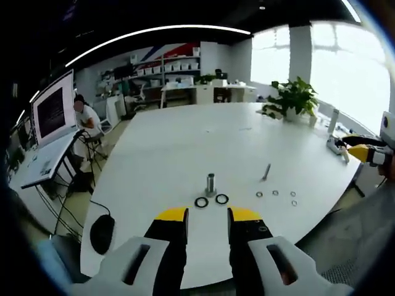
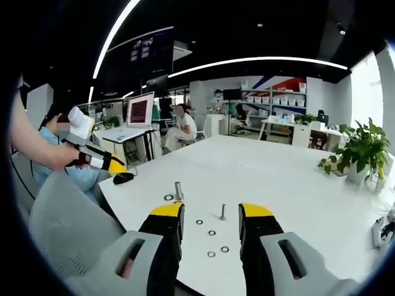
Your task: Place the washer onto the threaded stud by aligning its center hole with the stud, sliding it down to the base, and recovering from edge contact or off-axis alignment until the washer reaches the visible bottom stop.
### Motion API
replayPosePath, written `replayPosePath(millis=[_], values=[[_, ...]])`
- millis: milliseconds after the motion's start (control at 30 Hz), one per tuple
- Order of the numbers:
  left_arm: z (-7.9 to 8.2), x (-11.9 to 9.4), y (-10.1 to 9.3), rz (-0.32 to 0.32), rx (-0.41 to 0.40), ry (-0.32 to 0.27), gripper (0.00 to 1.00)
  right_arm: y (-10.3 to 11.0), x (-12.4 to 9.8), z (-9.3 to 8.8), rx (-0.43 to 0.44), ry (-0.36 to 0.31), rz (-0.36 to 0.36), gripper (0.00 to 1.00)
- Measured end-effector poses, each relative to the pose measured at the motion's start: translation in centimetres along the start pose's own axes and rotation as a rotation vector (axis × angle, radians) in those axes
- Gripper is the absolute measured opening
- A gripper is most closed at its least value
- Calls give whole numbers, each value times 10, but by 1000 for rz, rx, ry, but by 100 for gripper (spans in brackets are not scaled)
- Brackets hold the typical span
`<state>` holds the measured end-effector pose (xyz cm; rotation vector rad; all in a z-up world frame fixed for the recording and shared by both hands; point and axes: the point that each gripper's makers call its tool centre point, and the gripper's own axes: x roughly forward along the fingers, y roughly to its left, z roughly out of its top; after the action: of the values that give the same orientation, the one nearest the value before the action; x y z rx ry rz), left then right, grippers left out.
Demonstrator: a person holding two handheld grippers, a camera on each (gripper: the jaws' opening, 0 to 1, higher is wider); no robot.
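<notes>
Threaded stud (image 1: 210,183), a short upright metal cylinder, stands on the white desk (image 1: 173,148). Two dark ring washers (image 1: 201,201) lie flat at its base, one just beside the other. Four smaller metal rings (image 1: 275,193) lie apart to the side, near a thin upright pin (image 1: 266,172). Left claw (image 1: 207,216), yellow-tipped, black-jawed, is open and empty above the near desk edge. Right claw (image 2: 211,211) likewise stands open, empty. The desk is smooth, rounded, matte; a potted plant (image 1: 294,97), shelving and bright windows lie beyond.
</notes>
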<state>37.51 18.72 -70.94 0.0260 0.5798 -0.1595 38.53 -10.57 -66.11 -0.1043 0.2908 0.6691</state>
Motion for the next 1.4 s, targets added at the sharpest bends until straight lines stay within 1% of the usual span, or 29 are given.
replayPosePath(millis=[100, 167, 233, 400, 533, 600, 733, 833, 900, 967, 1100, 1200, 1333, 1400], values=[[-1, 6, -1, -7, -2, 20, 24, 0, 1, -1, 4, 7, 6, 37], [-2, 11, -1, -5, 34, 40, 24, 2, 2, -4, 8, 20, 18, 37], [-1, 16, -4, -22, 42, 53, 24, 3, 2, -2, 0, 15, 18, 37], [3, 32, -11, -37, 96, 95, 24, 0, 1, -1, 9, 4, 7, 37], [7, 44, -15, -59, 109, 114, 24, 0, 1, -1, 7, 6, 8, 37], [8, 51, -18, -73, 146, 140, 24, 1, 1, -1, 3, 7, 11, 37], [8, 62, -22, -99, 164, 178, 24, 2, 2, -2, 2, 12, 13, 37], [6, 73, -22, -115, 185, 207, 24, 1, 1, -2, 0, 12, 11, 37], [6, 77, -23, -124, 186, 210, 24, 1, 1, -1, -1, 10, 10, 37], [-1, 82, -21, -125, 201, 253, 24, 1, 1, -1, -1, 7, 10, 37], [-5, 91, -22, -135, 206, 284, 24, 1, 1, -1, -2, 7, 9, 37], [-6, 99, -23, -142, 227, 307, 24, 1, 1, -2, -2, 10, 11, 37], [-9, 111, -18, -136, 248, 332, 24, 1, 1, -3, -3, 15, 12, 37], [-13, 116, -14, -127, 248, 357, 24, 1, 1, -3, -3, 14, 13, 37]])
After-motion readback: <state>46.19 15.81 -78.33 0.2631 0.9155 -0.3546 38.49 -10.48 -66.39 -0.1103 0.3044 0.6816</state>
